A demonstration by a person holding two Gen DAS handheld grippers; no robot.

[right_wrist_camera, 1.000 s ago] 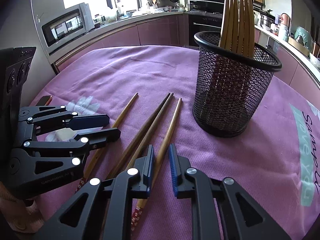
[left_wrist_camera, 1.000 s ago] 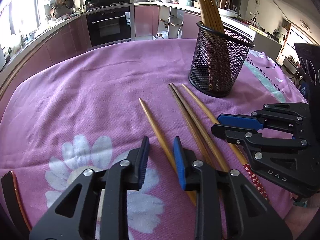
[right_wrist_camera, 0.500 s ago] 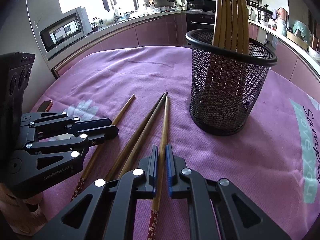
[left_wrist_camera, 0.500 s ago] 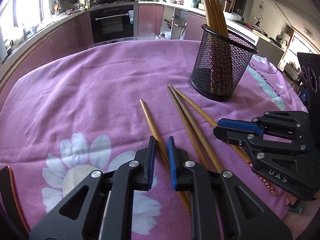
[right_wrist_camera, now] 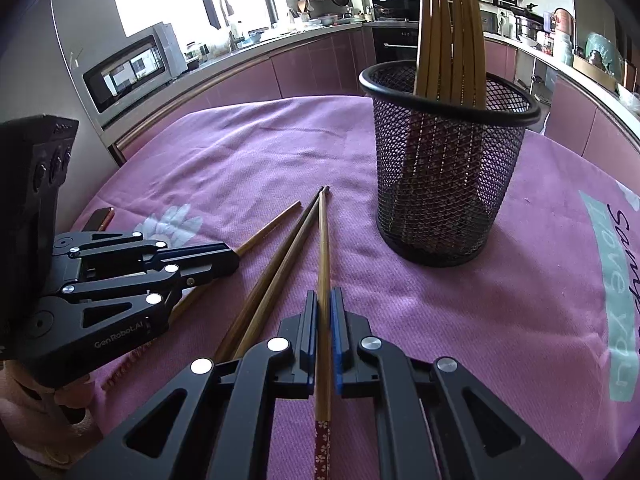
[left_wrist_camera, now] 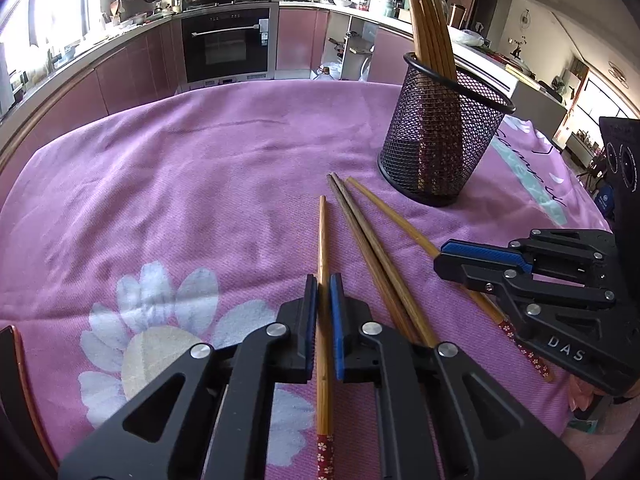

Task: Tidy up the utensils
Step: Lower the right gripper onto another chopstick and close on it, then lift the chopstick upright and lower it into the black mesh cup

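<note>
Chopsticks (left_wrist_camera: 322,240) are light, stiff, slick. I have each gripper (left_wrist_camera: 324,312) clamped on one near its patterned end, beside the cup (right_wrist_camera: 448,184).

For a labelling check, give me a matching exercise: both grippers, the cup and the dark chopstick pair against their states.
1 left gripper; 2 right gripper; 3 cup; 4 dark pair.
A loose on the cloth; B shut on the chopstick nearest the cup; C holds upright chopsticks; D shut on the leftmost chopstick.
Pairs: 1-D, 2-B, 3-C, 4-A.
</note>
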